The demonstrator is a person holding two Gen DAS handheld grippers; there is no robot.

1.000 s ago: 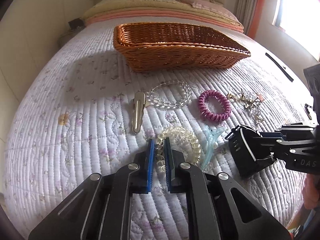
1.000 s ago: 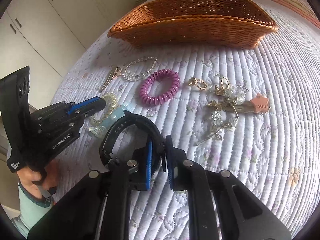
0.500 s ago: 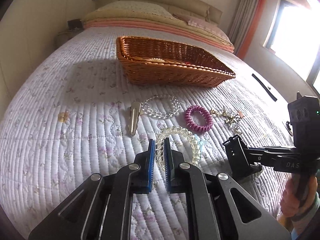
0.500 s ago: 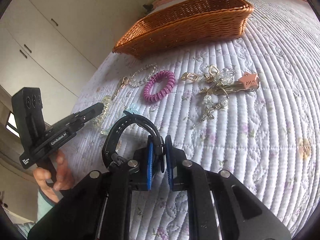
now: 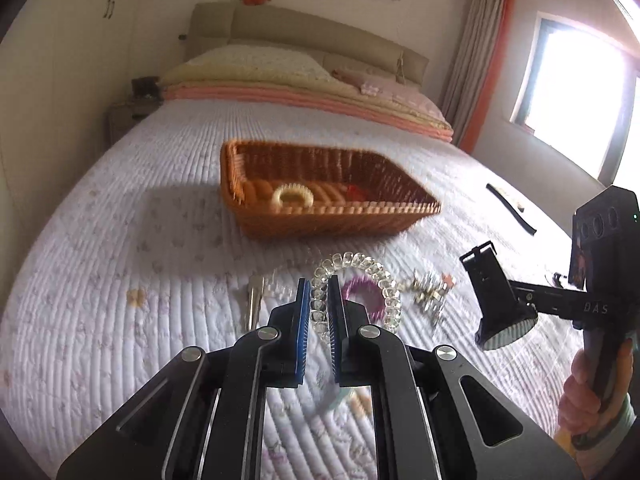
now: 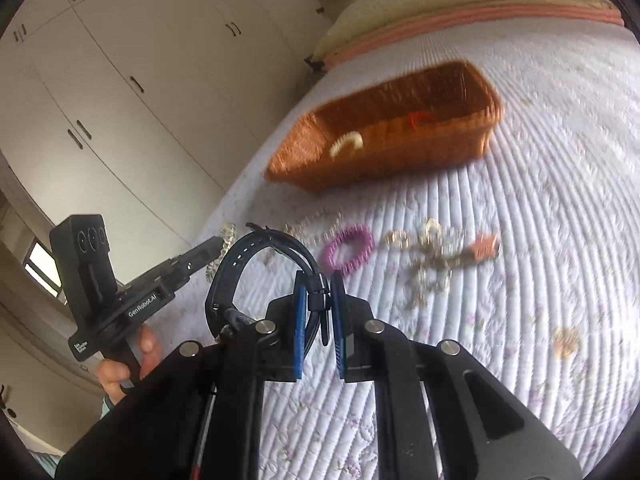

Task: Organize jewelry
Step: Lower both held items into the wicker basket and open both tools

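Note:
My left gripper (image 5: 319, 284) is shut on a clear spiral hair tie (image 5: 360, 268), which hangs lifted above the quilted bedspread. My right gripper (image 6: 318, 280) is shut on the strap of a black wristwatch (image 6: 236, 264), also held up in the air. The left wrist view shows that watch (image 5: 496, 304) at the right, with a hand on the gripper handle. A brown wicker basket (image 5: 332, 216) stands farther up the bed and holds a cream hair tie (image 5: 292, 196) and a red item (image 5: 354, 192).
On the bedspread lie a purple spiral hair tie (image 6: 348, 250), a gold hair clip (image 5: 255, 300), a clear bead bracelet (image 5: 280, 288) and a tangle of gold jewelry (image 6: 432, 256). A black strap (image 5: 510, 208) lies to the right. Pillows sit behind the basket, and wardrobes (image 6: 120, 80) stand at the left.
Both grippers have risen off the bedspread, carrying the clear hair tie and the watch. Both views now look more level, and the basket's inside shows.

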